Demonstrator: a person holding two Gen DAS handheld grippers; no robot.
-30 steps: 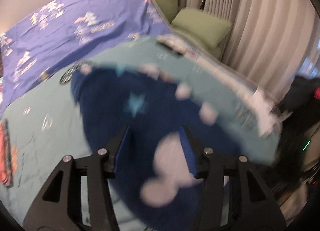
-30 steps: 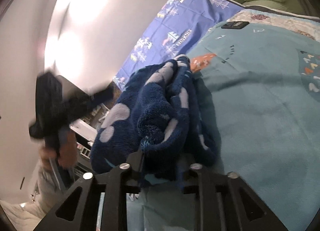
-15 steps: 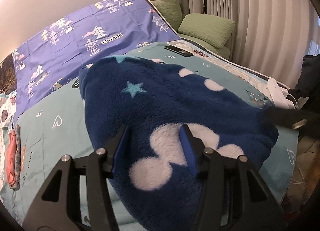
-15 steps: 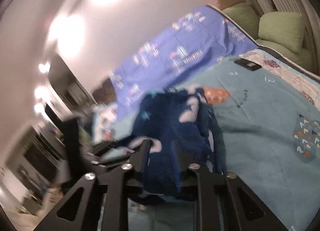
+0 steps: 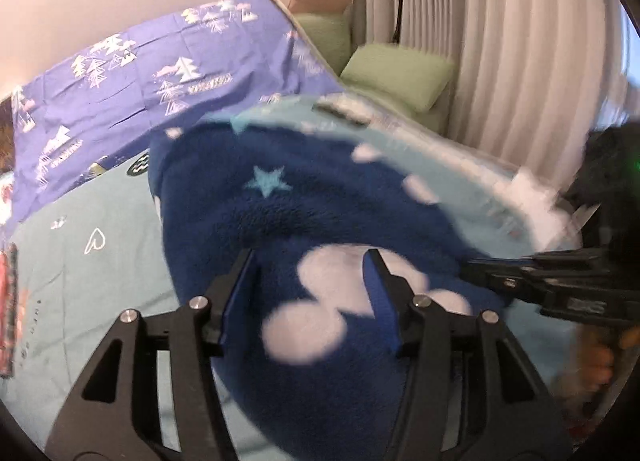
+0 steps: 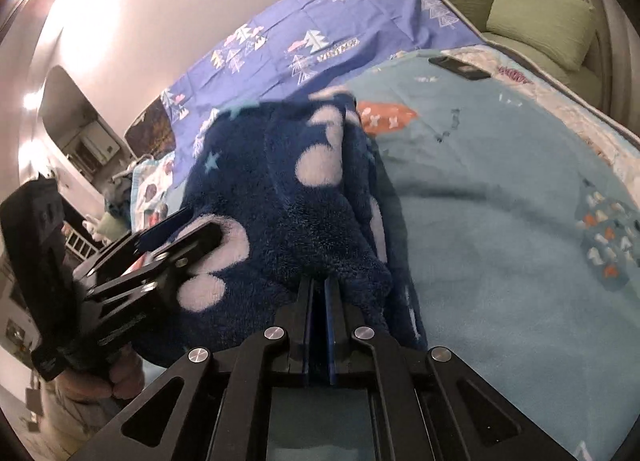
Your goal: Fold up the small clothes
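Since a second ago the right gripper has been closing, and its jaws now stand pressed together on a bunched edge of the dark blue fleece garment, pinching the cloth at the near corner. In that view the cloth looks slightly lifted, and its far side has slid a little across the bed. The left gripper has its jaws spread about halfway over a white patch on the fleece; whether the pads press the cloth cannot be told, since the fleece merely lies between them.

The garment sits on the light blue blanket near the bed's near edge, rumpled and partly doubled over. Beyond it lie a purple sheet and green pillows, well apart.

To do this step well, the left jaws probably need a firm bite on the opposite edge before both hands lift, so the fleece hangs evenly. The thick pile may slip or bunch, so a deep pinch and a smooth, level carry would likely give a cleaner fold.
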